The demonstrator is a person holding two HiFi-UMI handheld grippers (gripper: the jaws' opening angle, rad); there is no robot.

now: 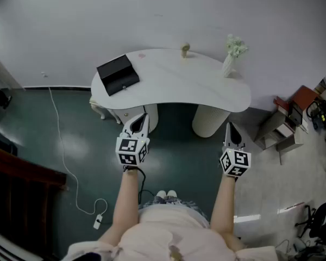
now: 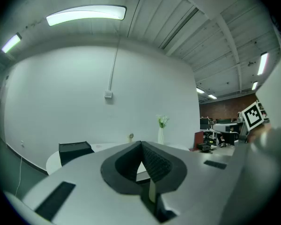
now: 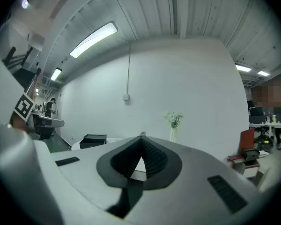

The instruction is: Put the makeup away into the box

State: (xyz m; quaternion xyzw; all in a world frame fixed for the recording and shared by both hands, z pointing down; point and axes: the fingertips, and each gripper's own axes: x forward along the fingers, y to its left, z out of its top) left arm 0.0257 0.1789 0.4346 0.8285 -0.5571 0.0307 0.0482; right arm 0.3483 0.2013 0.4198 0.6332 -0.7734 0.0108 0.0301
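Jaws closed and empty on left gripper (image 1: 142,117) and right gripper (image 1: 229,126), both over floor (image 1: 180,148) near the table (image 1: 174,86) edge.

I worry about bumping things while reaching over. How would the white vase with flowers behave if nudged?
The vase looks tall and narrow, with flowers rising above it, so it probably tips easily. Its smooth white surface suggests ceramic or glass: likely slippery and breakable. It stands near the far edge of the table, so a push could send it off.
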